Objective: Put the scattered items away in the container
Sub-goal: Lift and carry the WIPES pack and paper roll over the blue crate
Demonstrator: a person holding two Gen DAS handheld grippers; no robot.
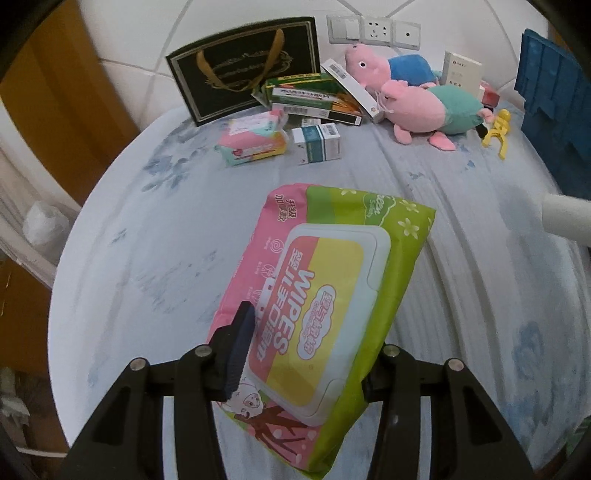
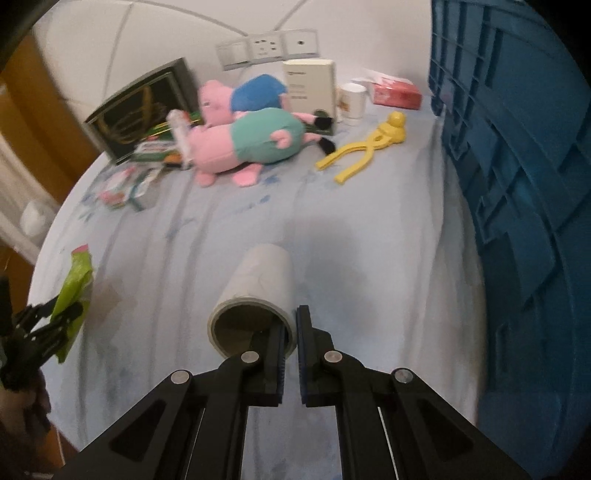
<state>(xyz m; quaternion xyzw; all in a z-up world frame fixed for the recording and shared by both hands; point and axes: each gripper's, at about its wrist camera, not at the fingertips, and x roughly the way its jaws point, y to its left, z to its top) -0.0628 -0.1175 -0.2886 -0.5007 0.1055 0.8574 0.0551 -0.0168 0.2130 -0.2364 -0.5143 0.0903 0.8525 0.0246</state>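
Observation:
My left gripper [image 1: 306,350] is shut on a pink and green wipes pack [image 1: 332,288] and holds it above the pale blue cloth. One finger [image 1: 240,354] lies on top; the other is hidden under the pack. The pack also shows at the left of the right wrist view [image 2: 75,288]. My right gripper [image 2: 290,354] is shut on the rim of a white tape roll [image 2: 258,288], one finger inside the core. The roll's end shows in the left wrist view [image 1: 565,218]. The blue crate [image 2: 517,184] stands at the right, and it also shows in the left wrist view [image 1: 554,103].
At the back lie two pink pig plush toys [image 1: 432,107], a black gift bag [image 1: 243,66], several small boxes [image 1: 317,142], a tissue pack [image 1: 255,142], yellow tongs [image 2: 365,147], a white cup [image 2: 352,101] and a red box [image 2: 397,94]. Wall sockets [image 1: 375,31] are behind.

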